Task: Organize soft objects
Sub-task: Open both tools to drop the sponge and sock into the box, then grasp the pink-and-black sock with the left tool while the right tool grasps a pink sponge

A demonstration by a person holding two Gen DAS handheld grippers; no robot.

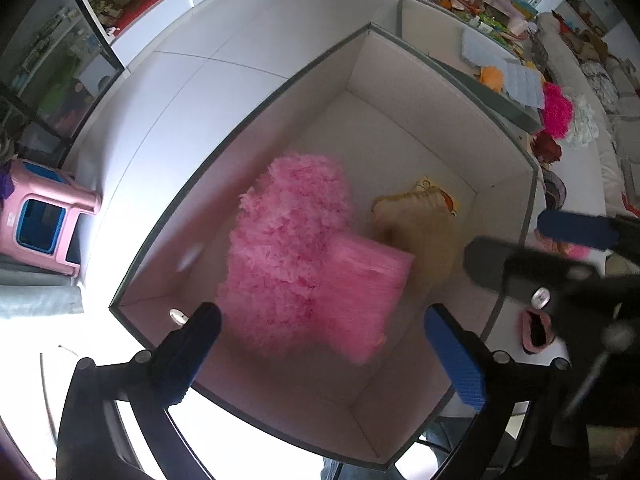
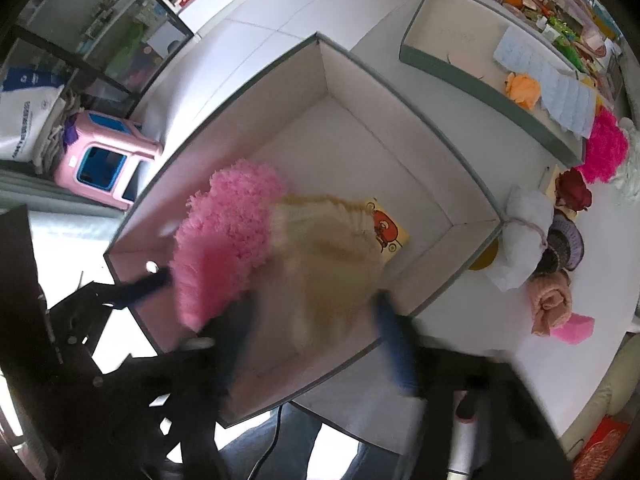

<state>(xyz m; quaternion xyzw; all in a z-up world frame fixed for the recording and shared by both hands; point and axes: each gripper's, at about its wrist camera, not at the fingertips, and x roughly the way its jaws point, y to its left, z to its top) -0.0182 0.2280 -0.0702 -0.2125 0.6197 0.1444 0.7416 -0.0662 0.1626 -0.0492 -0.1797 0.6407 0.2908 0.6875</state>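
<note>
Left wrist view: my left gripper (image 1: 322, 354) hangs over the grey-rimmed box (image 1: 224, 168), jaws wide and holding nothing. The pink fluffy cushion (image 1: 288, 240) lies inside on the box floor, its long axis running from the near wall toward the far corner; the beige knitted cushion (image 1: 420, 224) touches its right side.

Right wrist view: my right gripper (image 2: 316, 340), blurred, has its jaws wide astride the beige knitted cushion (image 2: 328, 264), whether touching it I cannot tell. A rolled peach towel (image 2: 550, 304) lies outside the box.
</note>
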